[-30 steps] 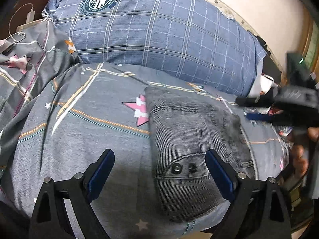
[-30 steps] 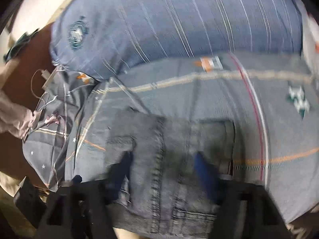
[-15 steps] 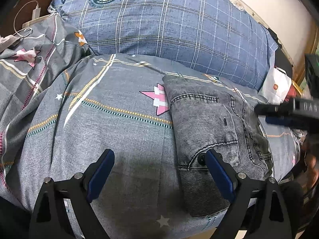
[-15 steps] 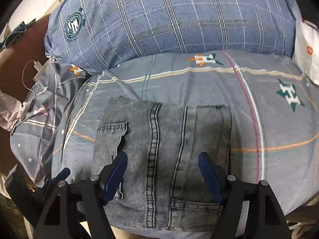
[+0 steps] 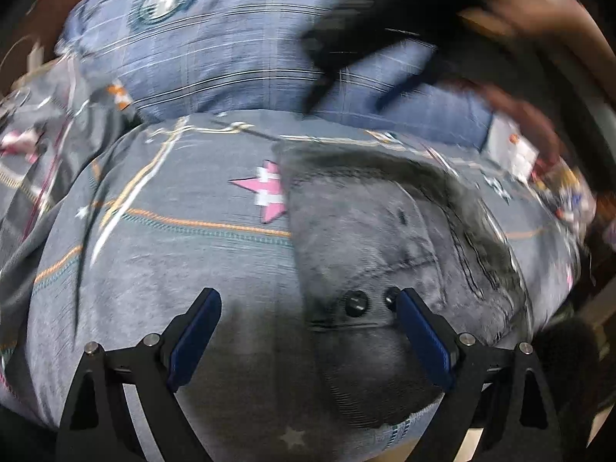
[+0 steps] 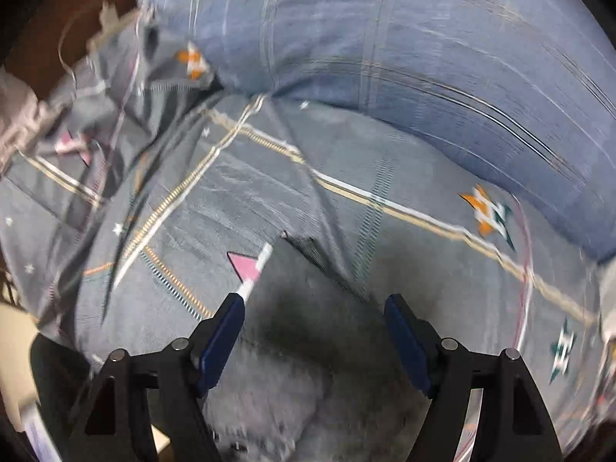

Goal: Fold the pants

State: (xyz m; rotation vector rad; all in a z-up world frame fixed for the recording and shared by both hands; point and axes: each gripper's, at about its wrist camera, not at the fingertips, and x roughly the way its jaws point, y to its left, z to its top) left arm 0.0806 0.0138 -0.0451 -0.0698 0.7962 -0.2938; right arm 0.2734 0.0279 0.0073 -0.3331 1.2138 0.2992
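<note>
The folded grey denim pants (image 5: 385,238) lie on the patterned grey bedcover (image 5: 173,238), with two dark buttons near the front. My left gripper (image 5: 308,335) is open and empty, low over the pants' left front edge. In the right wrist view the pants (image 6: 308,338) fill the bottom centre, and my right gripper (image 6: 313,338) is open and empty just above them. In the left wrist view the right gripper (image 5: 377,42) shows as a dark blur above the pants' far side. Both views are motion-blurred.
A large blue plaid pillow (image 5: 231,50) lies behind the pants, also in the right wrist view (image 6: 423,57). A crumpled grey cover (image 6: 77,134) lies to the left. A white packet (image 5: 516,150) sits at the right. The bed's front edge runs just below the pants.
The right gripper has swung up and over the far left part of the pants. The left gripper has shifted slightly towards the pants. Both stay open.
</note>
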